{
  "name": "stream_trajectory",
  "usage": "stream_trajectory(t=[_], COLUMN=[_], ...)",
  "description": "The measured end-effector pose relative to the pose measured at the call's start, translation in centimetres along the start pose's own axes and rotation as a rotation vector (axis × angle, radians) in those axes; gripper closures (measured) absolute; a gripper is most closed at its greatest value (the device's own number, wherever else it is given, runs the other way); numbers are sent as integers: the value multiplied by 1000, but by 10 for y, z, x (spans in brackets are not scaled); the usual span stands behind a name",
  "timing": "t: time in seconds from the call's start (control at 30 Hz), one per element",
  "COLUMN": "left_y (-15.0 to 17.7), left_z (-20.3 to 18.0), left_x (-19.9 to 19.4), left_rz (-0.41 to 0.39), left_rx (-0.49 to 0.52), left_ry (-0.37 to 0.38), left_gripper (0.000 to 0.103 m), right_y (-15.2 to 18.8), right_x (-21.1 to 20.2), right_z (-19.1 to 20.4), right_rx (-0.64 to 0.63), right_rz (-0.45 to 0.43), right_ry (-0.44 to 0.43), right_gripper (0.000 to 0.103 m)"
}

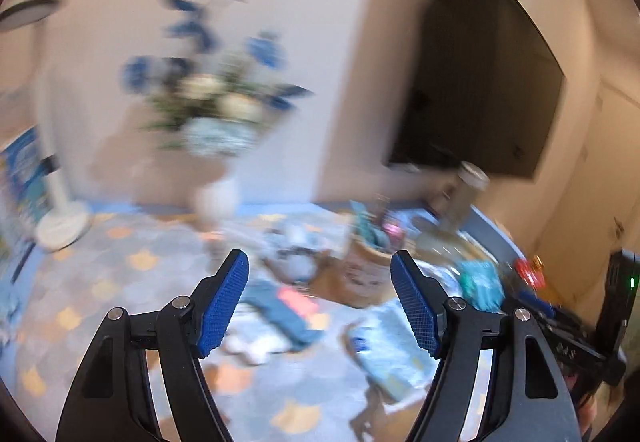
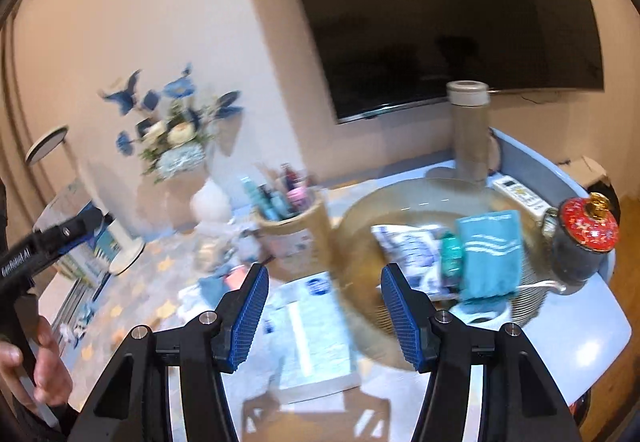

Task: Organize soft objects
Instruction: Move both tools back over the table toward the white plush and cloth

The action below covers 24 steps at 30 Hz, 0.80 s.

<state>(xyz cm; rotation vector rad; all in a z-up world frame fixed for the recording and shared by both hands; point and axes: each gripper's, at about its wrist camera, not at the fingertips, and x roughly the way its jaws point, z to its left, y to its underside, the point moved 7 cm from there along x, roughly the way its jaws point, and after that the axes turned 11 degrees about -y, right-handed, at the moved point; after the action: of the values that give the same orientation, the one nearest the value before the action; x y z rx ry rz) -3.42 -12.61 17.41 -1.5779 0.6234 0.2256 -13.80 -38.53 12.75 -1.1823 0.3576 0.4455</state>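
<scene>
My left gripper (image 1: 320,262) is open and holds nothing. It hovers over a patterned table mat (image 1: 120,282) where a blurred teal and pink cloth (image 1: 288,312) and a white soft piece (image 1: 248,348) lie. My right gripper (image 2: 325,274) is open and bare too, above a light blue pack (image 2: 316,330). Just beyond its right finger is a glass bowl (image 2: 360,226). In the bowl lie a blue-patterned white pouch (image 2: 408,246), a folded teal cloth (image 2: 490,254) and a small teal bottle (image 2: 452,254).
A round holder full of tubes (image 2: 296,238) stands left of the bowl. A tall flask (image 2: 468,133), a remote (image 2: 520,193) and a red-lidded jar (image 2: 586,238) ring the table's blue edge (image 2: 580,322). A flower vase (image 2: 208,201) and a dark screen (image 2: 440,21) stand behind.
</scene>
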Motion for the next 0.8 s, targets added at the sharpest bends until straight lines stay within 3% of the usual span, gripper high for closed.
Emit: stream_trajectory(t=[0.17, 0.4, 0.57, 0.8], left_y=[20, 77, 111, 143], left_z=[80, 147, 159, 158], left_x=[-3, 39, 67, 94], left_rz=[16, 118, 196, 243], left_rx=[-106, -67, -58, -22], left_ry=[-135, -301, -275, -275], left_gripper=[31, 31, 31, 31], right_y=[20, 60, 87, 121], right_x=[26, 83, 122, 173], right_z=[52, 109, 122, 104], right_rx=[-54, -124, -183, -125], right_rz=[55, 182, 251, 343], right_ry=[-54, -116, -82, -83], right_gripper=[46, 46, 46, 46])
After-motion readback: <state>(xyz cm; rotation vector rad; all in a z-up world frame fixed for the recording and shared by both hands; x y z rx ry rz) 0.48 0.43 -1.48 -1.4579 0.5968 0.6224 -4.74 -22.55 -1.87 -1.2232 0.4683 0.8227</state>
